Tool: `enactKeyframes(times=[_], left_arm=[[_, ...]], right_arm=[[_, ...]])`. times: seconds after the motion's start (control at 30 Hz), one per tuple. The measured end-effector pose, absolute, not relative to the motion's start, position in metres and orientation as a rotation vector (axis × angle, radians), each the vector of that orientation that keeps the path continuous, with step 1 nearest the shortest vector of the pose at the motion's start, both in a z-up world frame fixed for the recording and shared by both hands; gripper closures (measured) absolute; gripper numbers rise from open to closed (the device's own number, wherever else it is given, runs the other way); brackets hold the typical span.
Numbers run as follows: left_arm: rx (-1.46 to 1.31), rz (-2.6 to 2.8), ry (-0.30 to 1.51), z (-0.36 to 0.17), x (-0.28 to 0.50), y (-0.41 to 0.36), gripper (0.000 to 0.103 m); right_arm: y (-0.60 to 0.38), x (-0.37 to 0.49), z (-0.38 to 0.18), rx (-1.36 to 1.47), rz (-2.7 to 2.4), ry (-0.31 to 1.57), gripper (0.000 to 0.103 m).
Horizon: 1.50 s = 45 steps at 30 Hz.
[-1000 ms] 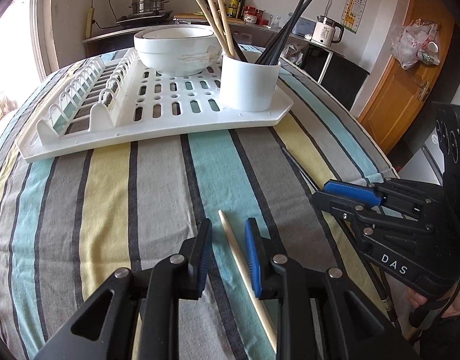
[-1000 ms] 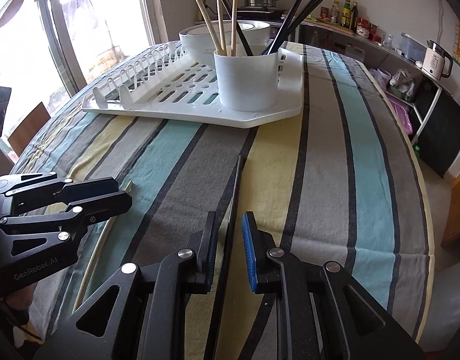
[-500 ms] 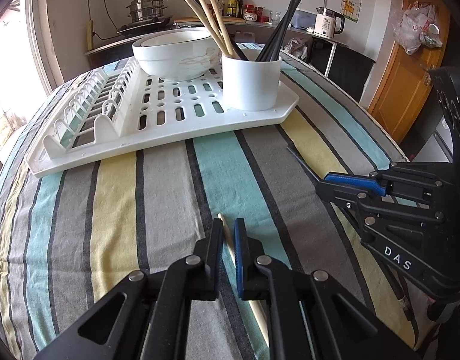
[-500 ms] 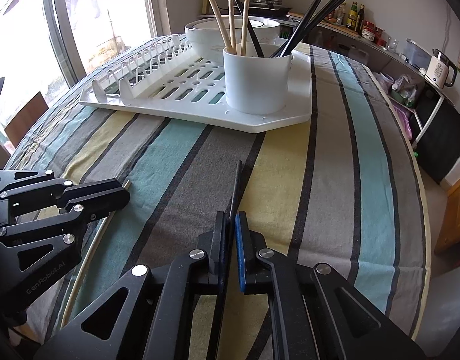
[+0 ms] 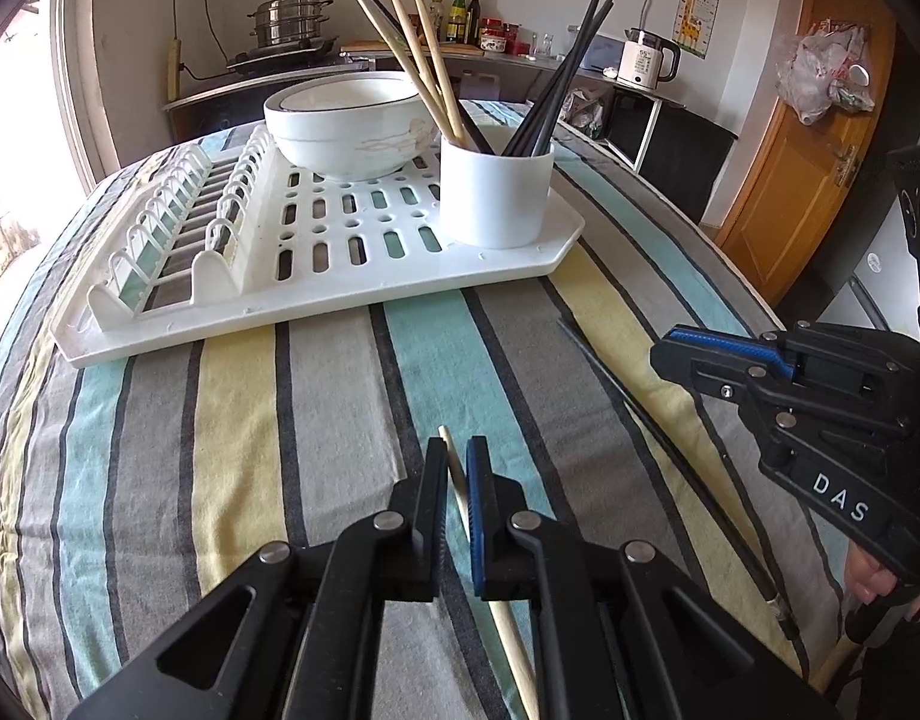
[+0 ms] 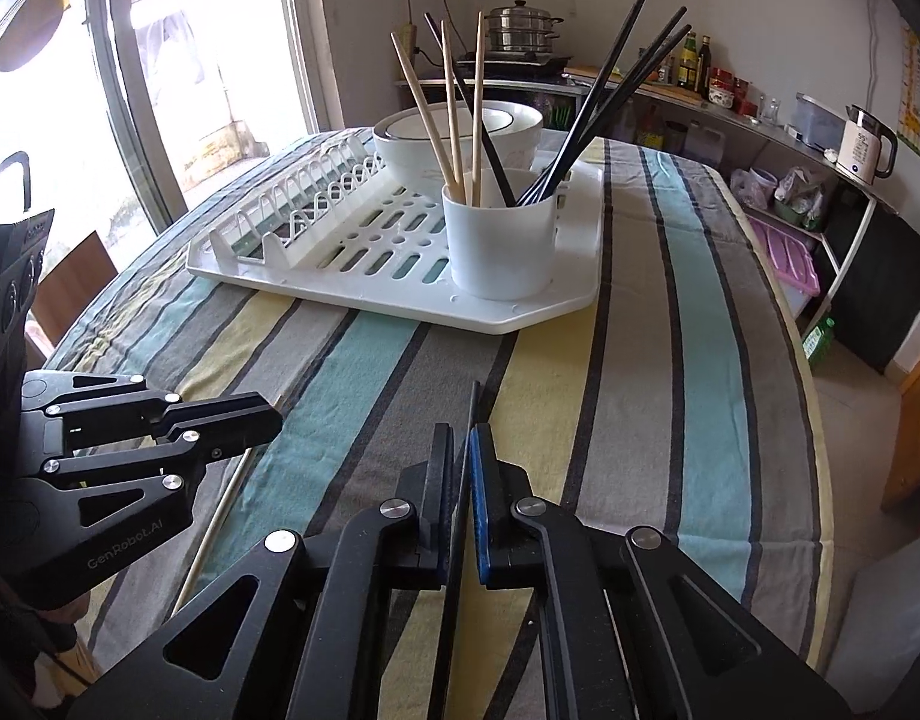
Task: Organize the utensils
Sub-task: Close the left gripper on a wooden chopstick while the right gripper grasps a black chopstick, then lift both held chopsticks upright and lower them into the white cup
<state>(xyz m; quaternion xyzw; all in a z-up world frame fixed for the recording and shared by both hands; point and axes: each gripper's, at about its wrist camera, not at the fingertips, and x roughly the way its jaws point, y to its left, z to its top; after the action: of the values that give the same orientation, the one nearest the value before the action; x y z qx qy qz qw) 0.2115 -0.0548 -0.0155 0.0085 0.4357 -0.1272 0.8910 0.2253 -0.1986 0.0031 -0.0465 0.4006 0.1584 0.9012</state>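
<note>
My left gripper (image 5: 457,450) is shut on a light wooden chopstick (image 5: 448,450) whose tip pokes out ahead of the pads, low over the striped tablecloth. My right gripper (image 6: 460,441) is shut on a black chopstick (image 6: 473,402), slightly lifted off the cloth. In the left wrist view the right gripper (image 5: 676,351) holds that black chopstick (image 5: 604,375) on the right. A white utensil cup (image 5: 495,192) on the white drying rack (image 5: 316,276) holds wooden chopsticks (image 5: 421,54) and black chopsticks (image 5: 571,60).
A white bowl (image 5: 346,120) sits at the back of the rack. Striped tablecloth (image 5: 232,420) covers the round table. Beyond it stand a counter with a steamer pot (image 5: 289,21), bottles and a kettle (image 5: 643,60), and an orange door (image 5: 808,150) at right.
Both grippers went from open around their chopsticks to shut on them. The right gripper then rose a little with the black chopstick.
</note>
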Motion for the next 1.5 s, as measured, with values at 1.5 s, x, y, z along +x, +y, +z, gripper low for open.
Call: enactKeyframes(times=[1.5], left_arm=[[0.002, -0.290, 0.795, 0.040, 0.199, -0.040, 0.098]], right_arm=[[-0.216, 0.200, 0.062, -0.006, 0.326, 0.659, 0.098]])
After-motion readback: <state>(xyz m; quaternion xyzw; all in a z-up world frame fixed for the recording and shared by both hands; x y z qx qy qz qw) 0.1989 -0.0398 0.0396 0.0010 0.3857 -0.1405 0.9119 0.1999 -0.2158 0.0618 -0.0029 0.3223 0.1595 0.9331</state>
